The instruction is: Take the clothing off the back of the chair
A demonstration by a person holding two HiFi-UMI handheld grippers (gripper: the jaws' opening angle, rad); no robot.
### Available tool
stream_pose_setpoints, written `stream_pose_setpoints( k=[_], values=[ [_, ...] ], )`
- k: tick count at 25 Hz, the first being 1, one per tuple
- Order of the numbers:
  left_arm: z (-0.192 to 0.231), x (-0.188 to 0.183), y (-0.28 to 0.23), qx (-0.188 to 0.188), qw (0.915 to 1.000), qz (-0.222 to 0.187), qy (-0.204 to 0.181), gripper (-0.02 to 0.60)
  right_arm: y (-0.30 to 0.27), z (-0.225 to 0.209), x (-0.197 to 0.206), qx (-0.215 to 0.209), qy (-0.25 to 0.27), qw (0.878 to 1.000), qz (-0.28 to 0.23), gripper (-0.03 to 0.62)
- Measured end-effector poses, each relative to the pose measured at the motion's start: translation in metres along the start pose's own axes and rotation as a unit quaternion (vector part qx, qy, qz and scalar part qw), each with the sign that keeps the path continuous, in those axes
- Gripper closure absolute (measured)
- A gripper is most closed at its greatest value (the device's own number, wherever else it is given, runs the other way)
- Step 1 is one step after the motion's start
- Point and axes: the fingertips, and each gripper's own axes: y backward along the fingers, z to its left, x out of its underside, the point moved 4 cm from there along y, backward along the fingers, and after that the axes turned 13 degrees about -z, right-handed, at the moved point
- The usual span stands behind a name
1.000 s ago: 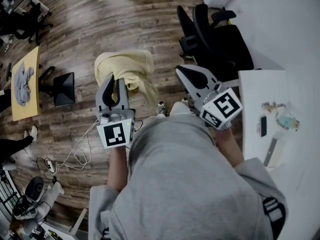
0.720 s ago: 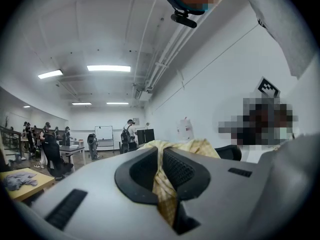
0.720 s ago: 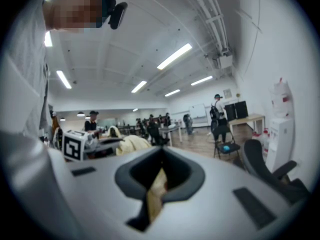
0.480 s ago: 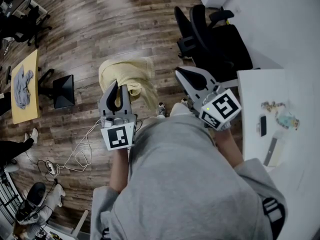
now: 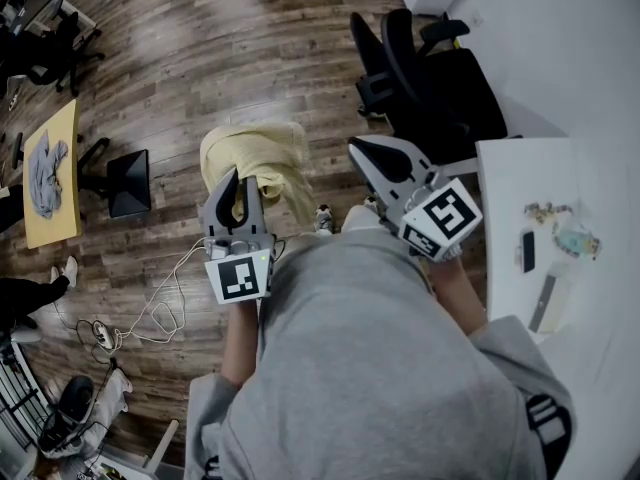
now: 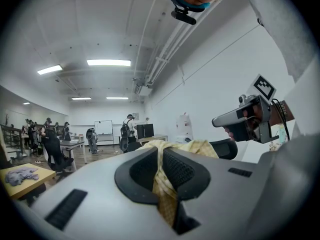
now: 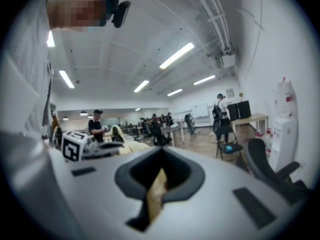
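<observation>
Once clear of the black office chair (image 5: 445,88), removal looks done: carrying yellow garment (image 5: 262,153) above wood floor (image 5: 200,58), pinched in closed left gripper (image 5: 238,180). Holding right gripper (image 5: 362,150) shut on an unidentifiable tan strip (image 7: 156,189). Next: keep grip, find a set-down spot.

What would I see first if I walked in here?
The pale yellow garment hangs bunched above the wooden floor in the middle of the head view, pinched in the shut jaws of the left gripper. Just right of it, the right gripper nips a small tan scrap, with a black office chair beyond.
</observation>
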Motion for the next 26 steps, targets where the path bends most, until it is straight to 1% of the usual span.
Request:
stream_pose_setpoints(
  k=[26],
  values=[
    [-0.0001, -0.0042, 0.0026, 0.007, 0.9999, -0.003, -0.007, 0.526, 0.0084, 0.0033, 0.0013, 0.007, 0.003, 1.000, 0.001, 0.562]
  ],
)
